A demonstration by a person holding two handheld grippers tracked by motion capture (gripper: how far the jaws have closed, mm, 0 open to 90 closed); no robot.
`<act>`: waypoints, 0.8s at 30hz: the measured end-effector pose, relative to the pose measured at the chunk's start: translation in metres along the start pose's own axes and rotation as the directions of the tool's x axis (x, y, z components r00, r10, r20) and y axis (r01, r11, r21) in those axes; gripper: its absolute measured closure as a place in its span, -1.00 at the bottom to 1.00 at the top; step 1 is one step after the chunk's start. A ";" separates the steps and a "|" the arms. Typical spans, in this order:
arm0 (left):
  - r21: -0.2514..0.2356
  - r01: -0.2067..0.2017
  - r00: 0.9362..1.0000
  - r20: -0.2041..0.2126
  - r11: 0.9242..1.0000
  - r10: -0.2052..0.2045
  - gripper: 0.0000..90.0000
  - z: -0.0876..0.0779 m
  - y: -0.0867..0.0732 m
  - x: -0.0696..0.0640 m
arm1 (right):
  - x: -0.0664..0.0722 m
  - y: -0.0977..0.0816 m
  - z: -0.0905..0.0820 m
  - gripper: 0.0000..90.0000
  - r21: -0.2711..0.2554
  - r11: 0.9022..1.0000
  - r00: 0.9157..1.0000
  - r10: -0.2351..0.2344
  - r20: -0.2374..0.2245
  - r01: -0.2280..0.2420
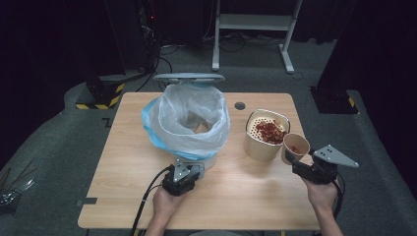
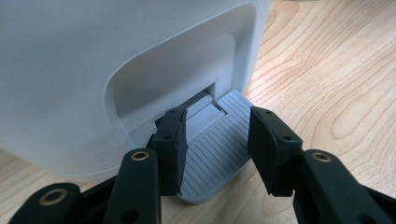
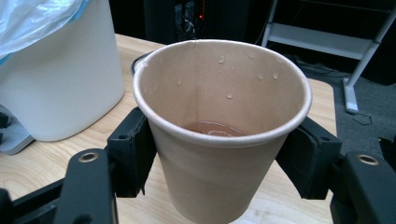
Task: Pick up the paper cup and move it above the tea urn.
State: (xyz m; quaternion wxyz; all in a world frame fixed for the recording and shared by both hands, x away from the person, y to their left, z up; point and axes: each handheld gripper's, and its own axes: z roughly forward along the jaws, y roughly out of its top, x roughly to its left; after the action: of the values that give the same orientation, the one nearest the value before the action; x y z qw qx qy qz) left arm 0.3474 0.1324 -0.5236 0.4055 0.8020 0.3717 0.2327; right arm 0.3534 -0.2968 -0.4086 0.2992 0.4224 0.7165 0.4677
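A white pedal bin point(image 1: 189, 123) lined with a clear bag stands mid-table, its grey lid point(image 1: 188, 77) raised. My left gripper point(image 1: 183, 172) is at the bin's foot. In the left gripper view its jaws point(image 2: 215, 116) stand apart over the grey ribbed pedal point(image 2: 219, 154), the tips down on it and nothing pinched between them. At the right, my right gripper point(image 1: 295, 160) is shut on a brown paper cup point(image 1: 295, 146), lifted off the table beside a beige strainer pot point(image 1: 255, 142). The cup point(image 3: 219, 116) has a little reddish-brown liquid at its bottom and drops on its inner wall.
Red bits point(image 1: 269, 132) fill the strainer pot's insert. A cable hole point(image 1: 240, 105) sits in the tabletop behind it. A white desk frame point(image 1: 255, 24) and a yellow-black striped base point(image 1: 101, 93) stand on the floor beyond. Bare wood lies along the table's front and left.
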 end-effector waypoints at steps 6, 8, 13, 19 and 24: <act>0.000 0.000 1.000 0.000 1.000 0.000 0.27 0.000 0.000 0.000 | -0.003 0.005 0.001 -0.25 0.002 1.000 1.000 -0.001 0.009 0.001; 0.000 0.000 1.000 0.000 1.000 0.000 0.27 0.000 0.000 0.000 | -0.004 0.007 0.003 -0.24 0.009 1.000 1.000 -0.002 0.009 0.002; 0.000 0.000 1.000 0.000 1.000 0.000 0.27 0.000 0.000 0.000 | -0.006 0.013 0.004 -0.24 0.020 1.000 1.000 -0.015 0.016 0.015; 0.000 0.000 1.000 0.000 1.000 0.000 0.27 0.000 0.000 0.000 | -0.009 0.022 0.007 -0.23 0.031 0.999 0.999 -0.030 0.027 0.029; 0.000 0.002 1.000 0.002 1.000 -0.002 0.27 0.000 0.000 0.000 | -0.013 0.028 0.009 -0.23 0.038 0.999 0.999 -0.038 0.039 0.036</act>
State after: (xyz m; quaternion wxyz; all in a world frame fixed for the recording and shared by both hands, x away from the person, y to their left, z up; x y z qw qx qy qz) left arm 0.3476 0.1326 -0.5236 0.4061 0.8018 0.3722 0.2316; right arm 0.3756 -0.2986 -0.3855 0.3139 0.4237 0.7268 0.4401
